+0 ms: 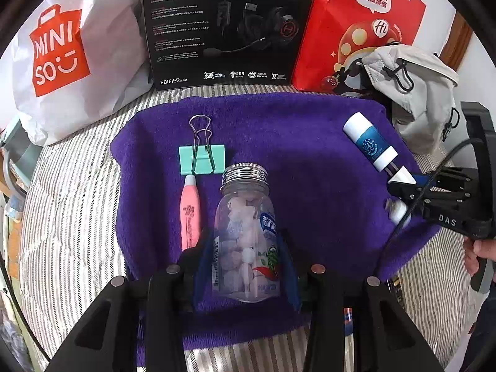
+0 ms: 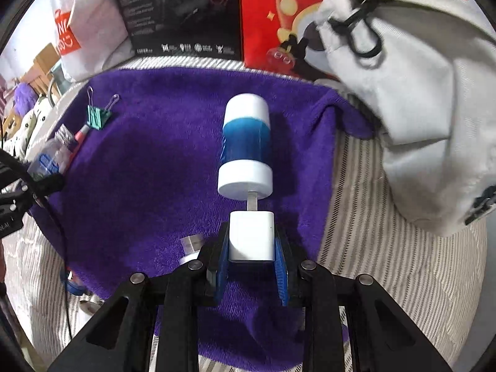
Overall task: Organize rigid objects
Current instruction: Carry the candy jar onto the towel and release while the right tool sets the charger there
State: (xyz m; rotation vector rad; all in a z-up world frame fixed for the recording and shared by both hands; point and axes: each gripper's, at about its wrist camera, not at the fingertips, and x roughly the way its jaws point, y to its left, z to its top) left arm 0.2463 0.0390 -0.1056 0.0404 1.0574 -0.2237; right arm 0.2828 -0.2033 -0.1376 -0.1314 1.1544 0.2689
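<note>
A clear candy jar [image 1: 245, 229] with a silver lid sits between the blue pads of my left gripper [image 1: 246, 238], which is shut on it, lid pointing away. Left of it on the purple towel [image 1: 294, 130] lie a pink highlighter [image 1: 190, 214] and a green binder clip [image 1: 201, 158]. My right gripper [image 2: 251, 232] is shut on a white plug block [image 2: 251, 235], whose metal tab touches the end of a blue-and-white tube [image 2: 245, 145]. In the left wrist view the tube [image 1: 370, 141] lies at the towel's right, with the right gripper [image 1: 403, 183] at its near end.
A white shopping bag [image 1: 62, 62], a black headset box [image 1: 223, 24] and a red bag [image 1: 356, 24] stand along the back. A grey cloth pouch [image 2: 418, 108] lies at the right. A small white-and-metal piece [image 2: 190, 243] rests beside the right gripper. Striped bedding [image 1: 71, 204] surrounds the towel.
</note>
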